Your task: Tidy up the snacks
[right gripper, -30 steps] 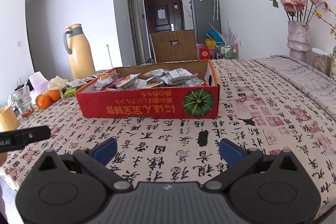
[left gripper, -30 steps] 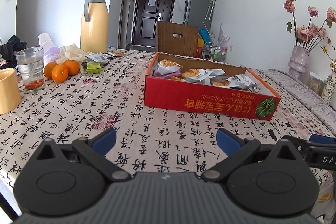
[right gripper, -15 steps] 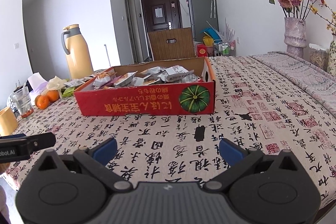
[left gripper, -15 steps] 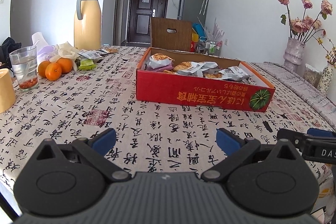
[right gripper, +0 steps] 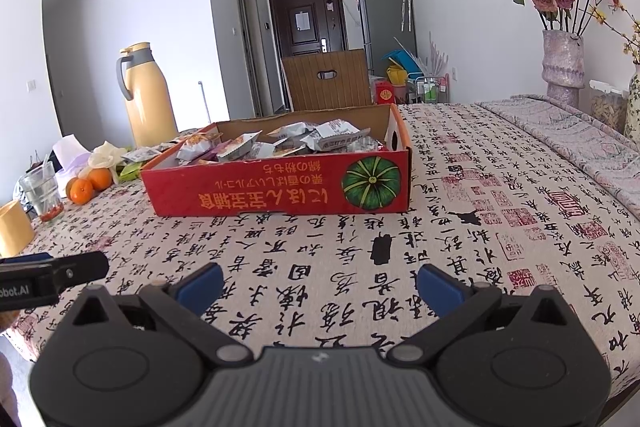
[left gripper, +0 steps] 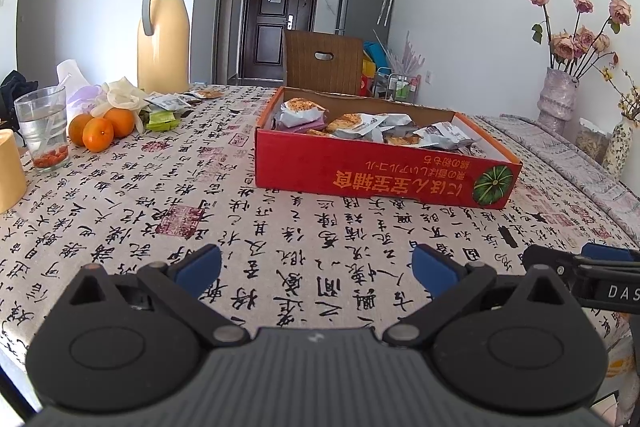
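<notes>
A shallow red cardboard box [left gripper: 384, 177] [right gripper: 280, 189] with a green pumpkin print lies on the calligraphy tablecloth, holding several silver snack packets [left gripper: 360, 125] [right gripper: 320, 139]. More loose packets [left gripper: 170, 103] lie near the oranges at the far left. My left gripper [left gripper: 316, 269] hovers open above the cloth, well short of the box. My right gripper [right gripper: 320, 285] is open too, nothing between its blue pads, also short of the box. Each gripper's finger shows at the edge of the other's view.
A tall yellow thermos [left gripper: 162, 35], oranges [left gripper: 100, 131], a glass of water [left gripper: 42, 129] and a yellow cup [left gripper: 8, 171] stand at the left. A vase of dried roses [right gripper: 562, 67] stands at the right, a wooden chair [left gripper: 322, 63] behind the table.
Both grippers have drifted slightly, so the box sits a little differently in each view. Both stay open and nothing has been taken hold of.
</notes>
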`<move>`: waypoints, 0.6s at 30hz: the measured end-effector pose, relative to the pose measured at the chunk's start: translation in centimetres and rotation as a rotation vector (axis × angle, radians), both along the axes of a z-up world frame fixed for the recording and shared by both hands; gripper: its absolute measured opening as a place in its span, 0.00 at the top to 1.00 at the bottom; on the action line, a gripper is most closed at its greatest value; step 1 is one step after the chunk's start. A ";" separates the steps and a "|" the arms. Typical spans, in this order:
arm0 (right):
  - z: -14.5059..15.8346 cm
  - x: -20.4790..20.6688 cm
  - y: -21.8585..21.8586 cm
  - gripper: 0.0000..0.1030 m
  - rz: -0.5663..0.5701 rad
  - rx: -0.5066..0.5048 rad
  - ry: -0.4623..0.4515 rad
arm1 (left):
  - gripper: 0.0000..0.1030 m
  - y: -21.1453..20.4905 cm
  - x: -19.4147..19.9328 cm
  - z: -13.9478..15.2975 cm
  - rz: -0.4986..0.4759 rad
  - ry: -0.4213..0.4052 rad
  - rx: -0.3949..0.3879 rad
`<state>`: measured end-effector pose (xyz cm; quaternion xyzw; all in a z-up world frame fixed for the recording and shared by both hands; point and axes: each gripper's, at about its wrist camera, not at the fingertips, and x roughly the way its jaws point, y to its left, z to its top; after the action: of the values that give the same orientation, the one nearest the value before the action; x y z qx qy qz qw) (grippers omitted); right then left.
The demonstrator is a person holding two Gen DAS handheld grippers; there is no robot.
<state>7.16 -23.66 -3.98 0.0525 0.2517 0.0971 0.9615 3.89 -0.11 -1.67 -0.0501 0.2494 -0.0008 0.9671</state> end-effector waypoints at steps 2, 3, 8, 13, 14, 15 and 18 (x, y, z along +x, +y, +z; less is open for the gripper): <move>0.0 0.0 0.0 0.00 0.000 0.000 0.000 | 0.00 0.0 0.0 0.0 -0.001 0.000 0.001; 0.0 0.0 0.0 0.00 0.000 0.000 0.001 | 0.00 -0.1 0.0 0.0 -0.002 0.000 0.001; 0.0 0.0 0.0 0.00 0.001 0.000 0.000 | 0.00 -0.2 0.0 0.0 -0.005 0.000 0.001; 0.0 0.0 0.0 0.00 0.000 0.000 0.001 | 0.00 -0.1 0.0 0.0 -0.005 0.000 0.000; 0.0 0.0 0.0 0.00 0.000 0.000 0.001 | 0.00 -0.1 0.0 -0.1 -0.005 0.001 0.000; 0.0 0.0 0.0 0.00 0.000 0.000 0.001 | 0.00 -0.2 0.0 -0.1 -0.005 0.001 0.000; 0.0 0.0 0.0 0.00 0.001 0.000 0.001 | 0.00 -0.2 0.0 -0.1 -0.006 0.002 -0.001</move>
<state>7.17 -23.68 -3.94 0.0524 0.2520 0.0973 0.9614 3.85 -0.27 -1.75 -0.0497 0.2503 -0.0036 0.9669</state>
